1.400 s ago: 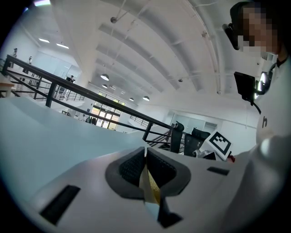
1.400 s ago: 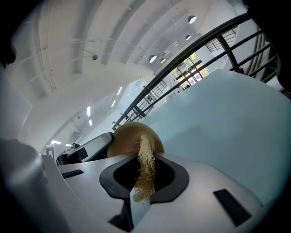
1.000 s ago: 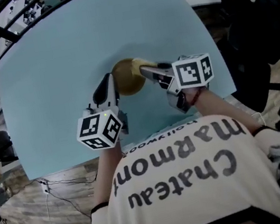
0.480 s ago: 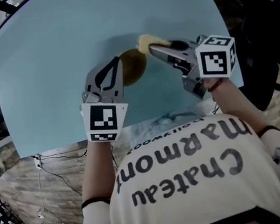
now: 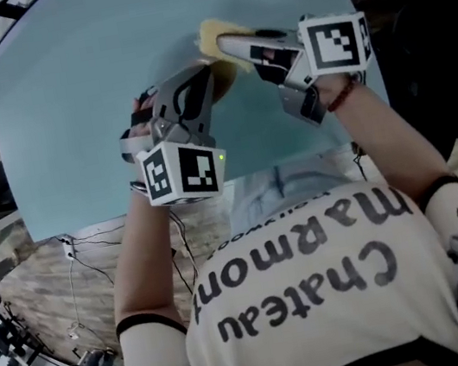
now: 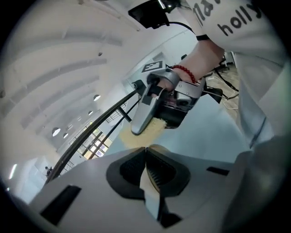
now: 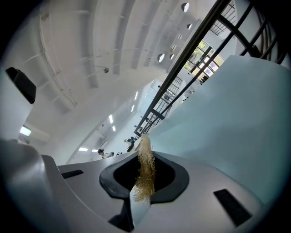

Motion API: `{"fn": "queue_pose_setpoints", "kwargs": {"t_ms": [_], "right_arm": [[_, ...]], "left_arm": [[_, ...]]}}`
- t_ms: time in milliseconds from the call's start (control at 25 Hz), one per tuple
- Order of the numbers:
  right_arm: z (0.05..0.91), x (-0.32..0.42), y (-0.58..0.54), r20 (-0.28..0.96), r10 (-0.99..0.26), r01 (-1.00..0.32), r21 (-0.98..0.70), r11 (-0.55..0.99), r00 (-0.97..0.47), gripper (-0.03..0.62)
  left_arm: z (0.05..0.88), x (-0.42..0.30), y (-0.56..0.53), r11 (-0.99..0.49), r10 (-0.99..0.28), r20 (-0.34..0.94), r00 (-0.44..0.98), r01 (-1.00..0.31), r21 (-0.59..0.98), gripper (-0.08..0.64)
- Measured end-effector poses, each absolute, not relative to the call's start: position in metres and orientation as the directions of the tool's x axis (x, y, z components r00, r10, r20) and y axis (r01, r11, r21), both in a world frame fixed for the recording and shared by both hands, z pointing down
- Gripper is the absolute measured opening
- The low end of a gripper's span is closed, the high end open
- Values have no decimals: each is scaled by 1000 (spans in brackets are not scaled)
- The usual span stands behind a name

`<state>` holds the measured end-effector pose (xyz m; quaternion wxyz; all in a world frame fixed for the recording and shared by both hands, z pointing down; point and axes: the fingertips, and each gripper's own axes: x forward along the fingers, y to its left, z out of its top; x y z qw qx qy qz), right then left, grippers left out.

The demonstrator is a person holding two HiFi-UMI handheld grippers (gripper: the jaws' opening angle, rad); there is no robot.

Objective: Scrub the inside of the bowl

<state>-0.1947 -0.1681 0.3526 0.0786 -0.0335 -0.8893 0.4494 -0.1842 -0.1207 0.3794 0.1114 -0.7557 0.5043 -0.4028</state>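
Nearest to the person, the left tongs (image 5: 206,76) are pinched shut on the thin rim of the bowl (image 5: 227,80), over the middle of the pale blue desk (image 5: 81,90). The bowl is small, round and golden brown, and the tongs hide most of it. It looks hard and smooth, and I think it is light, so it could slip or spin when rubbed. The rim is the good place to hold it, gripped tight, with the open side left free. Just past the bowl, on its far right side, the right tongs (image 5: 222,43) are closed on a pale yellow scrubber (image 5: 207,34). The scrubber is stringy and soft, so it should bend to fit the inside. It is just beside the bowl, but I cannot tell if they touch.
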Motion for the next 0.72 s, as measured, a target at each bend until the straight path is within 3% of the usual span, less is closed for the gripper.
{"fn": "queue_pose_setpoints", "kwargs": {"t_ms": [160, 400, 720], "right_arm": [[352, -190, -164, 102, 166, 15, -809, 588, -981, 61], [367, -169, -170, 195, 233, -2, -771, 637, -953, 60], [403, -150, -183, 312, 239, -92, -763, 640, -920, 60]], "left_arm": [[381, -168, -123, -483, -851, 502, 156, -608, -630, 7], [385, -148, -126, -520, -837, 512, 195, -575, -632, 6], [384, -144, -130, -506, -842, 490, 225, -644, -574, 6]]}}
